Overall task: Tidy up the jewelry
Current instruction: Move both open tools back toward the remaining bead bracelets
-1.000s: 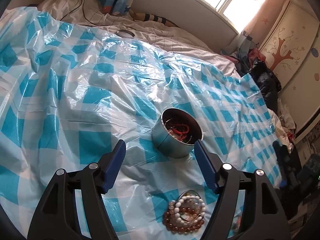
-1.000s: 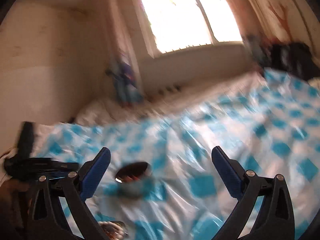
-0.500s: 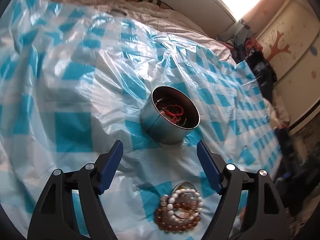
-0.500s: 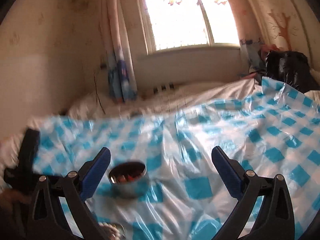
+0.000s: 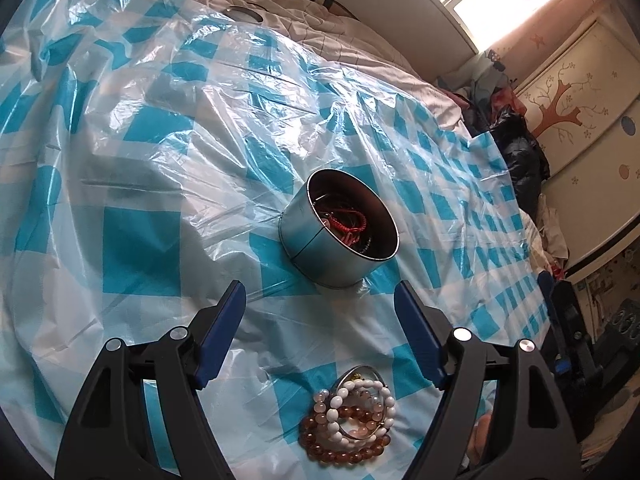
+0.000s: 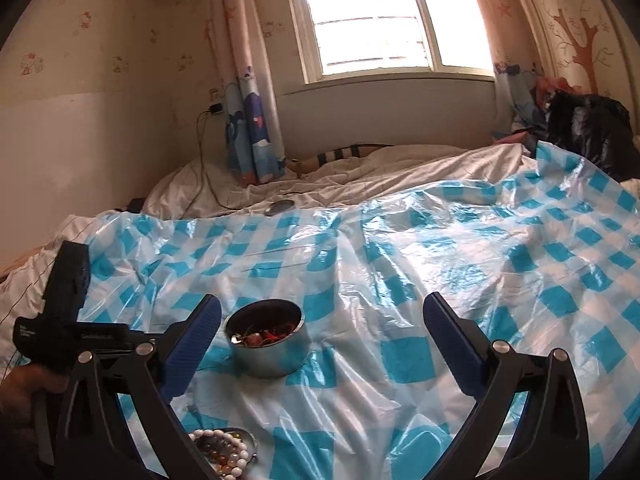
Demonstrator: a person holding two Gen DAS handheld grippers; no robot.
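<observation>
A round metal tin stands on a blue-and-white checked plastic sheet, with red cord and dark jewelry inside. My left gripper is open and empty, just short of the tin. A pile of bead bracelets, amber and white, lies on a small metal lid below and between the left fingers. My right gripper is open and empty, held above the sheet; the tin sits by its left finger. The bracelets show at the bottom left.
The sheet covers a bed with white bedding. A small round metal lid lies at the sheet's far edge. A charger cable runs down the wall. Dark bags and clutter lie at the right. The left gripper's handle shows at the left.
My left gripper has moved closer to the tin and tilted down. My right gripper's view has steadied and dropped a little. Both stay open.
</observation>
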